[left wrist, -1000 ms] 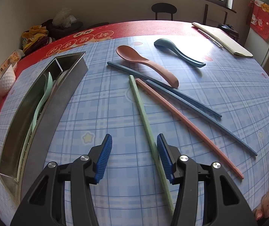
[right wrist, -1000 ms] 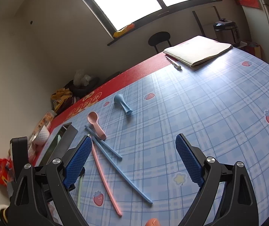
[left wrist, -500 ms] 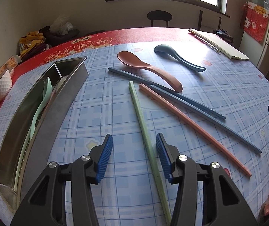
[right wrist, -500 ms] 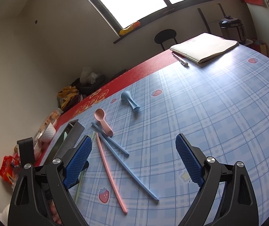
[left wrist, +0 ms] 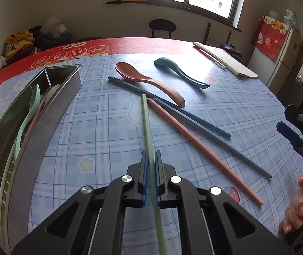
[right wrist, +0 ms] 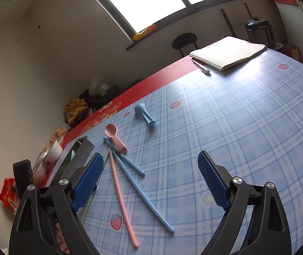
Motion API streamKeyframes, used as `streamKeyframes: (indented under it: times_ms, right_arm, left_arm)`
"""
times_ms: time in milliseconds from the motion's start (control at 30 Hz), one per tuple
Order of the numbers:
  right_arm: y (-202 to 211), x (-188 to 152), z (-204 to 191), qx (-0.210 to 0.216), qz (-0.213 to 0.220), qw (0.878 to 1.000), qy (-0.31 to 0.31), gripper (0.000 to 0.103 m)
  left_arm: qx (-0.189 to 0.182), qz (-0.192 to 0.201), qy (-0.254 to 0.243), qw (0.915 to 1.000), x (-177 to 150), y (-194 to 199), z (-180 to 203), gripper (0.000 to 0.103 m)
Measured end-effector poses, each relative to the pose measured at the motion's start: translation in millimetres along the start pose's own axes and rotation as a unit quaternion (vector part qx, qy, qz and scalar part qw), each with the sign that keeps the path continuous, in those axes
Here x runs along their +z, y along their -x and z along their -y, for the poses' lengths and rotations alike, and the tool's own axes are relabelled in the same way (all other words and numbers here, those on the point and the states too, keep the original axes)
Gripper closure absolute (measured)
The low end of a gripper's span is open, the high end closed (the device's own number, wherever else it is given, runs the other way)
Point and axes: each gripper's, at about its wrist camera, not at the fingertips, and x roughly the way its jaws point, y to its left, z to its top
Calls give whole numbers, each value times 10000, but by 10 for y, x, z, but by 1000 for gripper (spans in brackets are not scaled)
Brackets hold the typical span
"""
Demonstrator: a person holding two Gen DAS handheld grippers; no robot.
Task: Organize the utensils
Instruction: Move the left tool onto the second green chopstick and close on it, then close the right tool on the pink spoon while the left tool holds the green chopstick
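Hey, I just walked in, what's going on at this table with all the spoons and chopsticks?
A person is sorting utensils with two handheld grippers. The left gripper is shut on the green chopstick. The right gripper hangs open over the table, holding nothing. A green spoon already lies in the metal tray. The pink spoon, blue spoon, pink chopstick and two blue chopsticks are on the tablecloth.

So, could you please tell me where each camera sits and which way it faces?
Left wrist: on the left gripper, looking down its shut fingers at the green chopstick they pinch; a hand shows at right.
Right wrist: on the open right gripper, facing the blue tablecloth.
Shared: pink spoon, metal tray, notebook.
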Motion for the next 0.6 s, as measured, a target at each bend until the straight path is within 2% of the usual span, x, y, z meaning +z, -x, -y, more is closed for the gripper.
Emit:
streamKeyframes:
  times_ms: [233,367,600]
  right_arm:
    - [-47,5,1,-33,-120,9999,5,16]
    - [-139,18,-57,-144,-372,9991,166,16]
    - [-296,19,-270,-390,-719,9945,649,16]
  left_arm:
    - [-514,268,407,9975,-24,109,-159,97]
    - [-795,446,684,9935,-28,170,-263,97]
    - [-1006,547,977,9886,-38,223,-377,97]
